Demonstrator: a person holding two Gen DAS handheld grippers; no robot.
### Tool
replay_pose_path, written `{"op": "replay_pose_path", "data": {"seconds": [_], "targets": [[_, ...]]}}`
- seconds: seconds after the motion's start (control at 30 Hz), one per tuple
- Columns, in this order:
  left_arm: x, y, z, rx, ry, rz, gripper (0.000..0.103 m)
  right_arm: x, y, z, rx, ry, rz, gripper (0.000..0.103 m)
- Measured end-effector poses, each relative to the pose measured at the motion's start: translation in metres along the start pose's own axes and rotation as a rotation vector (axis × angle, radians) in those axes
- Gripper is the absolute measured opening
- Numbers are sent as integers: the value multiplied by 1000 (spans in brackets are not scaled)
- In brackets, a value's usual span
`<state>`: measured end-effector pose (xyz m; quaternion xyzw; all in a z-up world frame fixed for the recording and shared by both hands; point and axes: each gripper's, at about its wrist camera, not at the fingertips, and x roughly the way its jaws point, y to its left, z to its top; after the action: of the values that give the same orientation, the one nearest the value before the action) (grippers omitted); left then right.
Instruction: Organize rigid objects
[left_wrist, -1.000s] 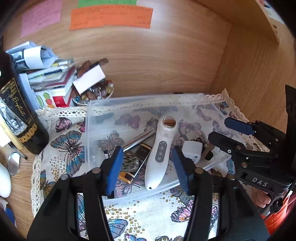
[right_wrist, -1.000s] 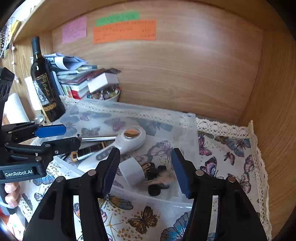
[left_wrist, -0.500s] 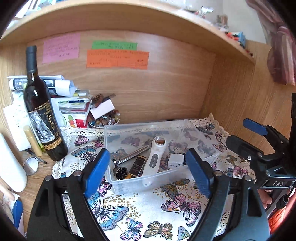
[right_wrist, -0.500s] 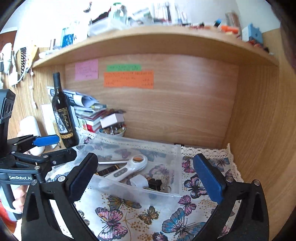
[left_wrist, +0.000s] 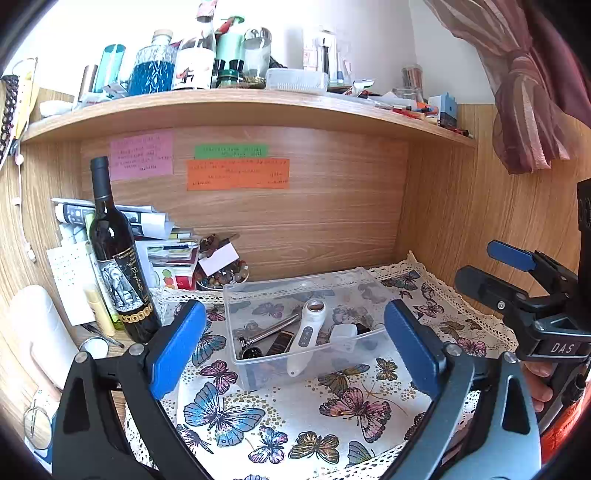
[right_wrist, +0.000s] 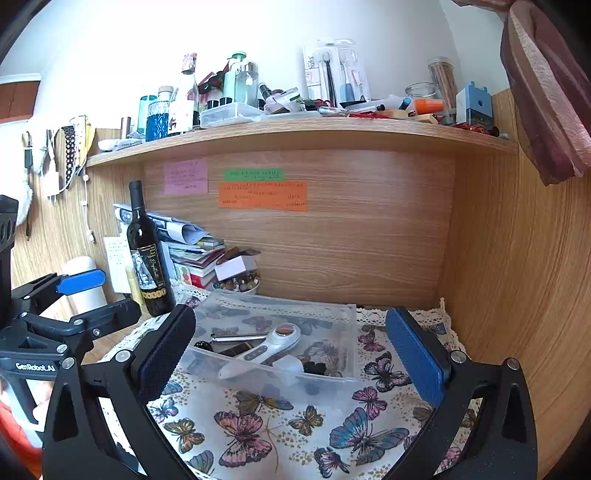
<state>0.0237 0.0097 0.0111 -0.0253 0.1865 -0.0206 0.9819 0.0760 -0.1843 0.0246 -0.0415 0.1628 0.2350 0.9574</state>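
Note:
A clear plastic box (left_wrist: 295, 286) (right_wrist: 277, 302) sits on the butterfly cloth. Inside lie a white handheld device (left_wrist: 308, 339) (right_wrist: 262, 350), a metal rod (left_wrist: 273, 330), a small white piece (left_wrist: 343, 334) and some dark bits. My left gripper (left_wrist: 293, 317) hangs back from the box's near side with its jaws opening wide and nothing between the pads. To its right, my right gripper (right_wrist: 290, 321) is open and empty too, also short of the box. Each gripper shows at the edge of the other's view.
A dark wine bottle (left_wrist: 118, 266) stands left of the box, with a pile of papers and books (left_wrist: 162, 251) and a bowl of beads (left_wrist: 221, 277) behind. A crowded wooden shelf (left_wrist: 258, 107) overhangs the desk. A wood side wall (right_wrist: 517, 295) closes the right.
Both grippers have drawn back and upward from the box, and their jaws have spread from half shut to wide. The box and its contents stay put on the cloth.

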Motion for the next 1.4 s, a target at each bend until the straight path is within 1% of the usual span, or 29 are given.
{"op": "replay_pose_path", "data": {"seconds": [0.33, 1.4], "targets": [[-14, -6, 1, 3, -41, 8, 101, -7, -3, -4, 22, -4, -5, 103], [-16, -11, 6, 16, -70, 3, 101, -8, 0, -2, 24, -12, 5, 103]]}}
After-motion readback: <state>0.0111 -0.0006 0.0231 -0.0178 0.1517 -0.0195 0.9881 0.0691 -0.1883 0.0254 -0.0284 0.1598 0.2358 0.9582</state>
